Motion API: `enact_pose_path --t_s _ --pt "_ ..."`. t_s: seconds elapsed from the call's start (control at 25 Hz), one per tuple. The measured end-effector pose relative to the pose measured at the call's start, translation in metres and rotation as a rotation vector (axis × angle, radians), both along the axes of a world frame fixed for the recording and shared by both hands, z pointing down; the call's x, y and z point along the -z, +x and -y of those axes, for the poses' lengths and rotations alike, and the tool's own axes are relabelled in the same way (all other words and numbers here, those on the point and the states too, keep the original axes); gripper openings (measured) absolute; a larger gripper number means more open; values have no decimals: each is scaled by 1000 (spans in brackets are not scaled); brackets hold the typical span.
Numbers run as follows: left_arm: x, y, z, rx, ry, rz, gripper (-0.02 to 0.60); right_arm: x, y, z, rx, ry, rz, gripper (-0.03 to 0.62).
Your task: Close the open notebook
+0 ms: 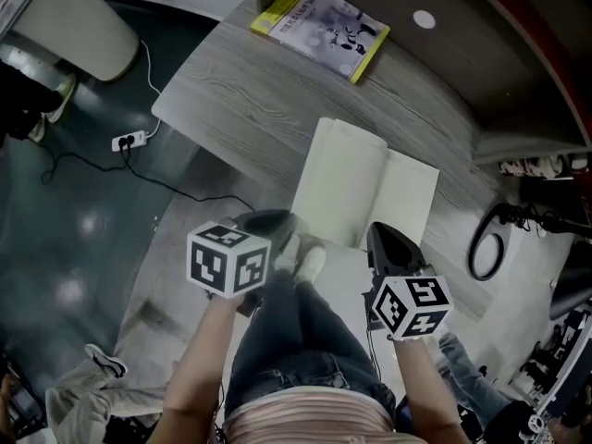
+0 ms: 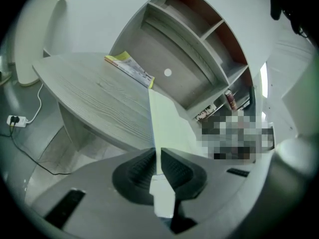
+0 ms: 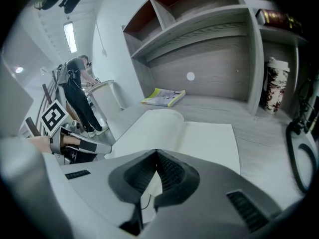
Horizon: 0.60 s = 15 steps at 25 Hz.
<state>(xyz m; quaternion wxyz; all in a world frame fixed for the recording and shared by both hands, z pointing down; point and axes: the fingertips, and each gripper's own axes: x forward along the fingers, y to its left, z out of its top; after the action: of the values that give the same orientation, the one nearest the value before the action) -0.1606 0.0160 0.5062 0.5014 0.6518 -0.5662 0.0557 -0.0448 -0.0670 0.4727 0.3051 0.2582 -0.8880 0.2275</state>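
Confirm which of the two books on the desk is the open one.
The white notebook near the front edge: its blank pages are spread, with one leaf pinched in the left claw. The yellow-covered book at the back lies flat and shut.

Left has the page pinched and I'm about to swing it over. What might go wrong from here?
1. The left gripper grips only a thin left page, seen edge-on. A hard pull may crease or tear it.
2. The right gripper is shut and empty, so it pins nothing. The notebook lies at the front edge of the desk and might slide off.
3. The right gripper sits by the right page's near edge, so the closing page may hit it.
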Motion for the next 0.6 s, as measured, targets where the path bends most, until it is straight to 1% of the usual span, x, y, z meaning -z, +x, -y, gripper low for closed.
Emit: enact_pose_path --t_s 0.12,0.44,0.6 --pt "7 2 0 6 1 23 38 2 6 3 -14 2 -4 8" --pt "23 6 3 -10 -7 106 38 7 17 7 -34 21 -27 8" --pt "32 11 4 -12 3 121 37 7 26 5 -39 15 -36 8"
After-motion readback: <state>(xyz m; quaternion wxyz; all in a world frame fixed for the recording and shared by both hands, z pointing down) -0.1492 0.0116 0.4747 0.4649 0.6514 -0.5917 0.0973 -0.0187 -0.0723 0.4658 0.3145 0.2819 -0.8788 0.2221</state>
